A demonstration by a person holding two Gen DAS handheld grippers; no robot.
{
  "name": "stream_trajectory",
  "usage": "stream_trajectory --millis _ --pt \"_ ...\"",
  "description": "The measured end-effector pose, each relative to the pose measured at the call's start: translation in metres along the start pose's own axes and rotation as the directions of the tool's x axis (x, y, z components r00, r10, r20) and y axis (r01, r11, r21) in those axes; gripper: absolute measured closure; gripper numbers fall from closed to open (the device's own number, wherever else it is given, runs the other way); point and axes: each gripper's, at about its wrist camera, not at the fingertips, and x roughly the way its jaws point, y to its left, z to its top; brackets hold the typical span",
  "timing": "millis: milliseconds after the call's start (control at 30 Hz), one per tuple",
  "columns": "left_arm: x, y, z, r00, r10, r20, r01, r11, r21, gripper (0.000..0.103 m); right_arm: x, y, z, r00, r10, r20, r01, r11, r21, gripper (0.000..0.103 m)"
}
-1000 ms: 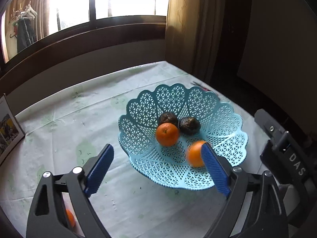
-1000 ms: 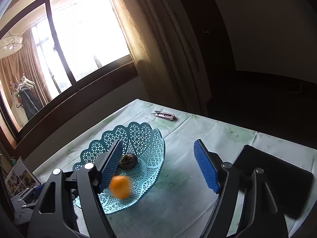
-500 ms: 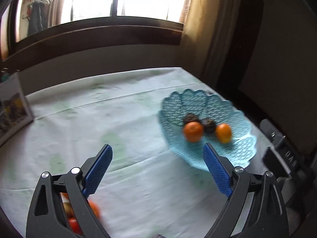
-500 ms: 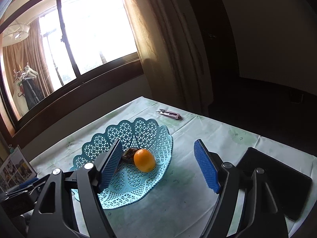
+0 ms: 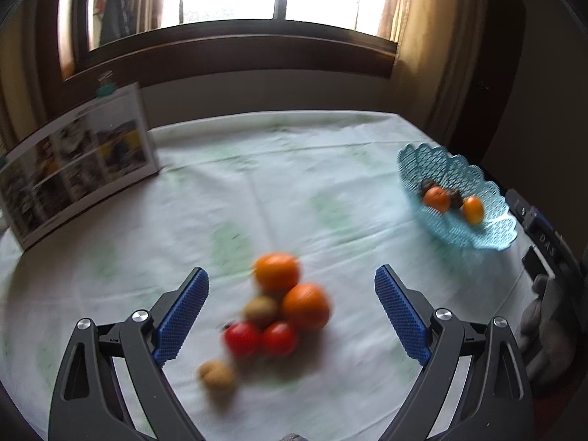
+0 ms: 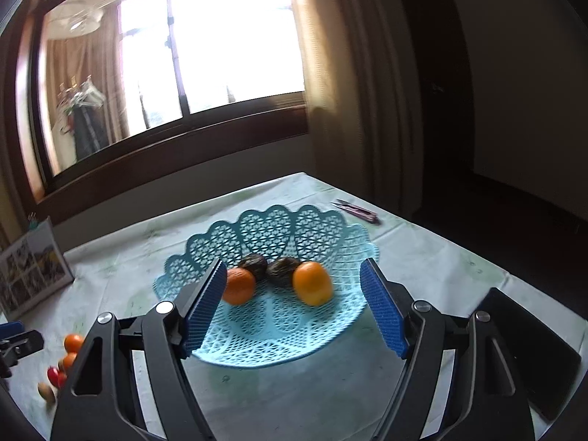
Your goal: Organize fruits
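Left gripper jaws wide, empty | loose round oranges, tomatoes, kiwis between pads; light-blue plastic lattice basket at 2 o'clock | risk: packed cluster, closing scatters neighbours

Left gripper, right gripper: black frames; ribbed blue pads; silver screws.

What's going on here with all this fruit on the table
A person with a gripper in each hand is sorting fruit into a blue basket. Two oranges and two dark fruits already sit in it. The left gripper, open and empty, faces a loose pile on the tablecloth: two oranges, two tomatoes and two brownish fruits. The right gripper, also open and empty, is by the basket.
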Motion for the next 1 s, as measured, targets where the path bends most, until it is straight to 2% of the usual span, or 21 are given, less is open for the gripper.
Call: stream_trajectory --millis 300,500,567,600,700,767,900,1000 --pt "-0.01 0.037 -0.045 0.997 0.042 -0.061 -0.045 0.998 -0.054 0.012 0.003 0.016 -0.007 0.999 0.022 -0.035 -0.023 0.999 -0.042 0.026" --pt "-0.003 0.04 -0.059 0.995 0.041 -0.09 -0.046 0.998 -0.054 0.02 0.0 0.03 -0.013 0.998 0.042 -0.049 -0.047 0.995 -0.086 0.026" --pt "0.001 0.039 -0.063 0.994 0.039 -0.107 -0.044 0.998 -0.049 0.025 -0.001 0.033 -0.014 0.997 0.049 -0.054 -0.054 0.994 -0.095 0.018" --pt "0.004 0.039 -0.065 0.993 0.04 -0.114 -0.046 0.998 -0.047 0.027 -0.002 0.034 -0.015 0.997 0.052 -0.052 -0.057 0.993 -0.099 0.018" --pt "0.011 0.038 -0.067 0.99 0.057 -0.13 -0.063 0.997 -0.04 0.041 -0.004 0.037 -0.016 0.997 0.057 -0.053 -0.062 0.992 -0.106 0.018" --pt "0.015 0.039 -0.068 0.988 0.068 -0.142 -0.074 0.996 -0.043 0.053 -0.003 0.038 -0.017 0.996 0.06 -0.059 -0.066 0.991 -0.112 0.018" --pt "0.017 0.038 -0.07 0.984 0.121 -0.132 -0.125 0.992 -0.02 0.065 -0.004 0.04 -0.018 0.996 0.065 -0.066 -0.073 0.99 -0.122 0.018" --pt "0.016 0.04 -0.07 0.983 0.132 -0.126 -0.136 0.99 -0.024 0.075 -0.004 0.044 -0.018 0.995 0.071 -0.073 -0.08 0.989 -0.128 0.018"
